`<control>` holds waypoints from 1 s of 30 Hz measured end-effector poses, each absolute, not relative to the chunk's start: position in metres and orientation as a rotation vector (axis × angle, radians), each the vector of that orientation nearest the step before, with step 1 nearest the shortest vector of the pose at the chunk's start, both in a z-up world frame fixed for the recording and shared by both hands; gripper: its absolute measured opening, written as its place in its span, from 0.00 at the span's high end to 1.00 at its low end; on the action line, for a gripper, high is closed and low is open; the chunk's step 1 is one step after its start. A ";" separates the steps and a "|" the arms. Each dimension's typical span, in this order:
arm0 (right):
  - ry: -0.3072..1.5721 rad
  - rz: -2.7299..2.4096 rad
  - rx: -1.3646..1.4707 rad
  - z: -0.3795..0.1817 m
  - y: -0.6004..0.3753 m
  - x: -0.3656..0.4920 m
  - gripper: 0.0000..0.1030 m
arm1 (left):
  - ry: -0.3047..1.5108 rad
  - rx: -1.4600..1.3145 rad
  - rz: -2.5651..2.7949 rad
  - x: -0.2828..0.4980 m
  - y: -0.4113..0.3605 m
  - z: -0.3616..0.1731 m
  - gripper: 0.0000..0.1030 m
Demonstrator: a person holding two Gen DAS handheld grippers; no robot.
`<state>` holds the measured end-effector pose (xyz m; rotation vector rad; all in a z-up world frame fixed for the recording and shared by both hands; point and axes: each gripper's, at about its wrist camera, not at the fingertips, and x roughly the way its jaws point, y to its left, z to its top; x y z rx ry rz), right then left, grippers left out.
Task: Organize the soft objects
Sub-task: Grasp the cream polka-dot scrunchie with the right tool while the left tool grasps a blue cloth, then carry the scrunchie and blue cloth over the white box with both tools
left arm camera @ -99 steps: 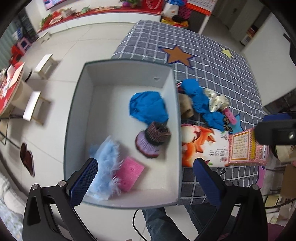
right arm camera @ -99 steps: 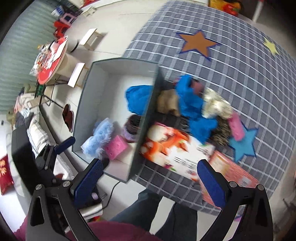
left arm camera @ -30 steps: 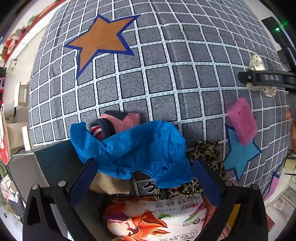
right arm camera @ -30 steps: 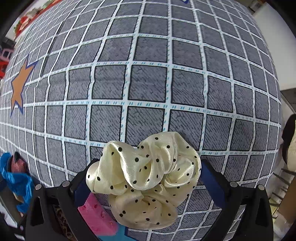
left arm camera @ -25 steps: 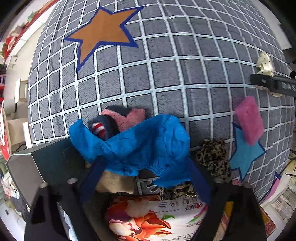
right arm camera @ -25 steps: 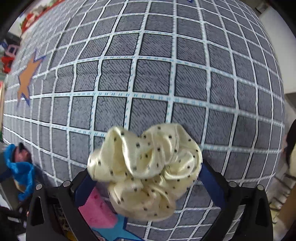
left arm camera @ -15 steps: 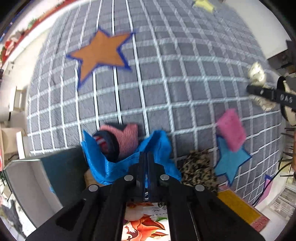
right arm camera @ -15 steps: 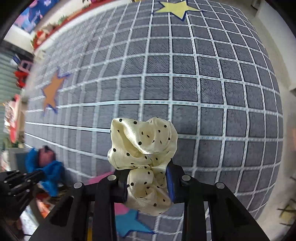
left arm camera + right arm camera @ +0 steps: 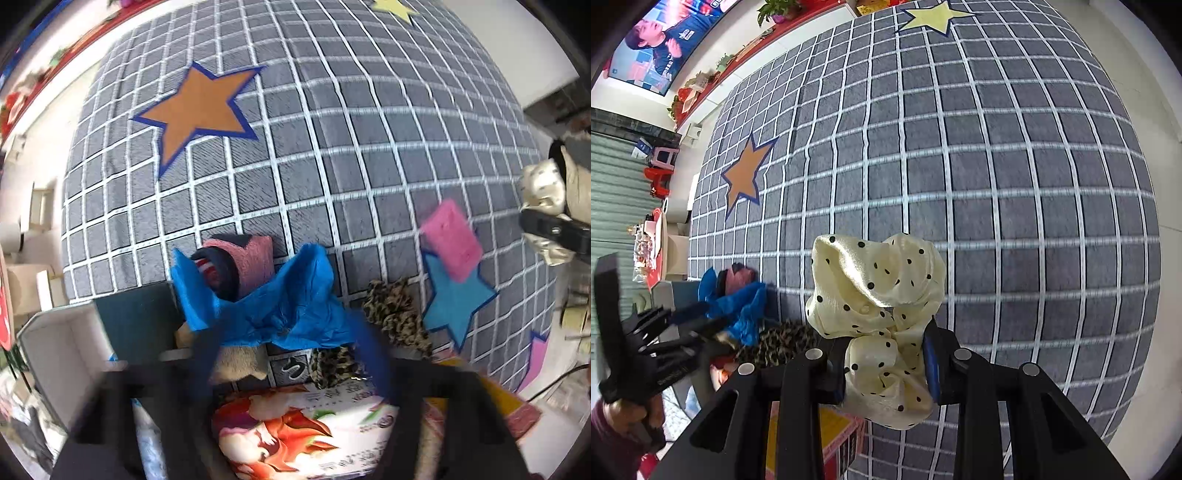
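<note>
The right gripper (image 9: 888,363) pinches a cream polka-dot scrunchie (image 9: 877,291) between nearly closed fingers, holding it clear above the grey checked tablecloth (image 9: 997,166). The same scrunchie (image 9: 543,184) appears at the right edge of the left wrist view, clamped in the dark gripper there.

The left gripper (image 9: 291,345) is blurred; its blue fingers (image 9: 205,354) stand moderately apart on either side of a crumpled blue cloth (image 9: 291,306), and whether they actually grip it cannot be told. The cloth lies on the tablecloth just beside the grey box (image 9: 136,317), draped partly over a pink and navy sock roll (image 9: 240,266).

A leopard-print scrunchie (image 9: 395,314) sits just right of the cloth, a tan plush piece (image 9: 240,360) just below it. A pink sponge (image 9: 450,240) rests on the upper tip of a blue star (image 9: 456,306). A flowered packet (image 9: 306,432) lies at the near table edge. An orange star (image 9: 199,107) marks the tablecloth farther back.
</note>
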<state>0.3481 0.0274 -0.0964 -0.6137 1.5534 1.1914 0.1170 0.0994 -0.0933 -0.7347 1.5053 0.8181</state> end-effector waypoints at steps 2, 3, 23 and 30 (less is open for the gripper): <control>1.566 1.192 -0.608 -0.096 0.019 0.346 0.68 | 1.552 -0.696 0.828 0.118 0.099 -0.104 0.22; 1.570 1.191 -0.607 -0.096 0.014 0.344 0.68 | 1.576 -0.697 0.822 0.119 0.100 -0.111 0.22; 1.511 1.162 -0.501 -0.043 -0.060 0.331 0.68 | 1.341 -0.624 0.775 0.118 0.062 -0.040 0.91; 1.503 1.171 -0.495 -0.013 -0.084 0.299 0.68 | 1.239 -0.571 0.747 0.104 0.015 0.015 0.91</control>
